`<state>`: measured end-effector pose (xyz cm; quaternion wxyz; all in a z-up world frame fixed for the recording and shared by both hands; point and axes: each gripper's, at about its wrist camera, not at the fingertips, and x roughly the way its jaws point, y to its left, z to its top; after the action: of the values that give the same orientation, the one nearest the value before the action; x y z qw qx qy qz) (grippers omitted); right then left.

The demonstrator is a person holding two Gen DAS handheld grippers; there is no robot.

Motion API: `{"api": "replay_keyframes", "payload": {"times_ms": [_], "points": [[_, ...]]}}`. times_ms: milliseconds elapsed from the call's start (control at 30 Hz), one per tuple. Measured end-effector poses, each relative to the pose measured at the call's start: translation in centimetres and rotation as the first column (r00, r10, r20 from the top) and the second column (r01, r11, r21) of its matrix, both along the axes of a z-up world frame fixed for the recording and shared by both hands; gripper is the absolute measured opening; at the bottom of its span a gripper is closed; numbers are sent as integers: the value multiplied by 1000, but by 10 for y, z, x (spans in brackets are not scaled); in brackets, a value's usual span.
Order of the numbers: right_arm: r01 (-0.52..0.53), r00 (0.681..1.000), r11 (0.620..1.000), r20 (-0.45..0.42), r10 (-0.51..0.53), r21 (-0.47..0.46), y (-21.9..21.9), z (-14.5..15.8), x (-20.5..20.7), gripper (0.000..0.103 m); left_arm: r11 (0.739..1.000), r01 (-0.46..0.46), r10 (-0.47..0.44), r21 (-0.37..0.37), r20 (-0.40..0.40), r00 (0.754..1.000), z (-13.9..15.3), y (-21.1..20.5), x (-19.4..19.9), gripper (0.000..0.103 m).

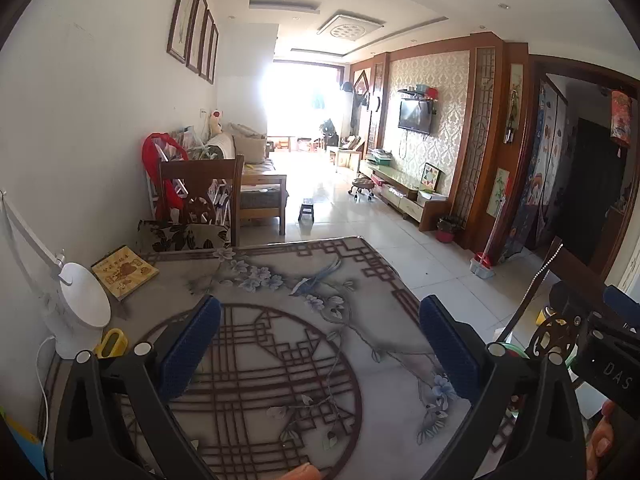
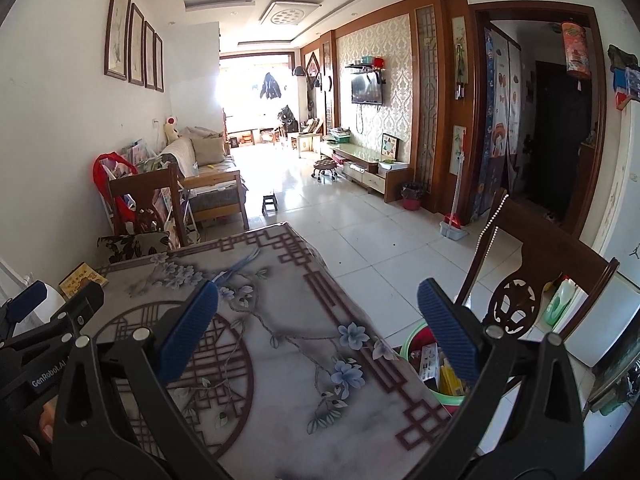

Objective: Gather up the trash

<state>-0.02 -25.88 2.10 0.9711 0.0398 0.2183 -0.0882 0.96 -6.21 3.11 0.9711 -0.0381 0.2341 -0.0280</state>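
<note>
Left gripper (image 1: 316, 344): fingers wide apart, holding nothing, over the table (image 1: 280, 280).
Right gripper (image 2: 318, 330): fingers wide apart too, holding nothing.
Trash: boxes and papers in the green bin (image 2: 416, 350) beside the table.
Feel: probably light, easy to crush; pinch an edge.
Hidden: bin mostly behind the right finger.

White letters "DAS" are showing on the right gripper (image 1: 608, 312). "GenRobot.AI" is showing on the left gripper (image 2: 52, 296). The book's (image 1: 124, 271) words are too blurry.
</note>
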Motion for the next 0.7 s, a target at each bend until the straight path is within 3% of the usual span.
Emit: {"api": "replay_keyframes", "payload": {"times_ms": [700], "points": [[-7,1000,1000,-25,7,-3,-2,-5,3,98,999,-37,36,-20,-27,999,-8,9,7,95]]}}
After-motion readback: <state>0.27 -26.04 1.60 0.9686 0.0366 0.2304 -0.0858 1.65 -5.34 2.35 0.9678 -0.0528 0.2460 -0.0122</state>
